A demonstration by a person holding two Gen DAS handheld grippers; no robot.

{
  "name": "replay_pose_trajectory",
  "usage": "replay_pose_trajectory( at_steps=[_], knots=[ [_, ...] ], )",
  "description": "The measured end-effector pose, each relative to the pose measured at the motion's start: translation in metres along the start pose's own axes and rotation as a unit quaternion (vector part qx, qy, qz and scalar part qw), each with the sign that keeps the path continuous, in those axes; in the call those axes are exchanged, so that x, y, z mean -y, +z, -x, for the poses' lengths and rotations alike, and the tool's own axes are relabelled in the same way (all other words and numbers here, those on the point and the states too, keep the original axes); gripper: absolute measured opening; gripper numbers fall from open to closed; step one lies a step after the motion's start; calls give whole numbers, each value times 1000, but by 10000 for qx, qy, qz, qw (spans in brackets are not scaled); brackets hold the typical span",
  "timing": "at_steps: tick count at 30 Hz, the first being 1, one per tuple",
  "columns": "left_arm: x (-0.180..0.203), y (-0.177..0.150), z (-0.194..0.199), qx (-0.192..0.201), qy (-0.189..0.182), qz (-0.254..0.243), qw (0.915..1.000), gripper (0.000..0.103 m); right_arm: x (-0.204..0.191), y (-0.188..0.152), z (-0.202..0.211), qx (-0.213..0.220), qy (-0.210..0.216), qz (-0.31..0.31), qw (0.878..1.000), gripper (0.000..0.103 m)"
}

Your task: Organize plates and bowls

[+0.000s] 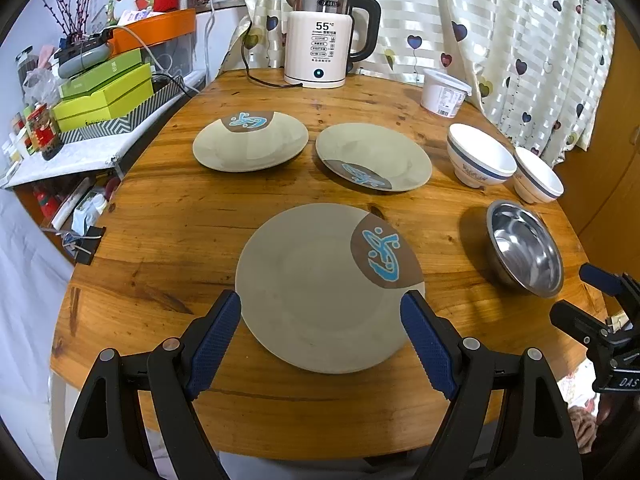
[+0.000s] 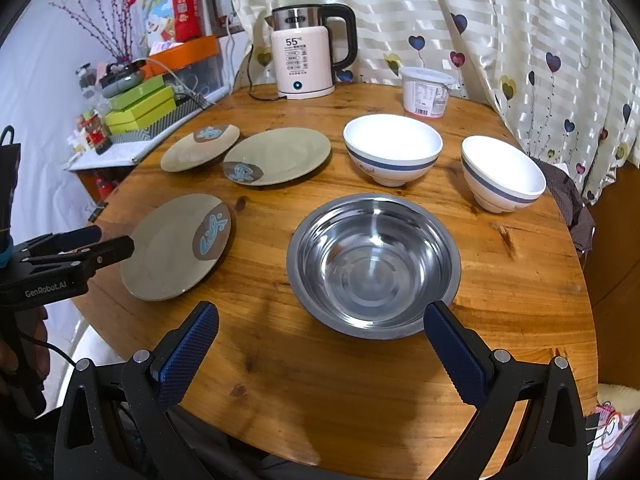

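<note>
My left tool (image 1: 321, 306) is spread wide, empty, the near-edge plate (image 1: 328, 288) straight ahead between its fingers. My right tool (image 2: 322, 318), likewise released, faces the steel bowl (image 2: 374, 266).

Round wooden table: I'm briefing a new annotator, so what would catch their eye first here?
Three beige plates, the near plate right ahead of the open left gripper. The steel bowl shines just ahead of the open right gripper, two white bowls beyond it. A kettle reading 55 stands at the table's far edge.
</note>
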State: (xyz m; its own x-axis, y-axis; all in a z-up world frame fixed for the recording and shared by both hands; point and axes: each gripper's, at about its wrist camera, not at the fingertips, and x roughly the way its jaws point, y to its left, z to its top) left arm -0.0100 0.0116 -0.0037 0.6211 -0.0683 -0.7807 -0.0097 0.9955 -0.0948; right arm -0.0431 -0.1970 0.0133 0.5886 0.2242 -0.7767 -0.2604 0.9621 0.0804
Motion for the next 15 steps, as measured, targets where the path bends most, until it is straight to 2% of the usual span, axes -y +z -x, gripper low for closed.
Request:
replay_pose_trajectory(
  at_steps=[15],
  knots=[
    [-2, 1, -1, 26, 32, 23, 10000, 82, 2, 3, -3, 21, -130, 23, 9999, 103]
  ],
)
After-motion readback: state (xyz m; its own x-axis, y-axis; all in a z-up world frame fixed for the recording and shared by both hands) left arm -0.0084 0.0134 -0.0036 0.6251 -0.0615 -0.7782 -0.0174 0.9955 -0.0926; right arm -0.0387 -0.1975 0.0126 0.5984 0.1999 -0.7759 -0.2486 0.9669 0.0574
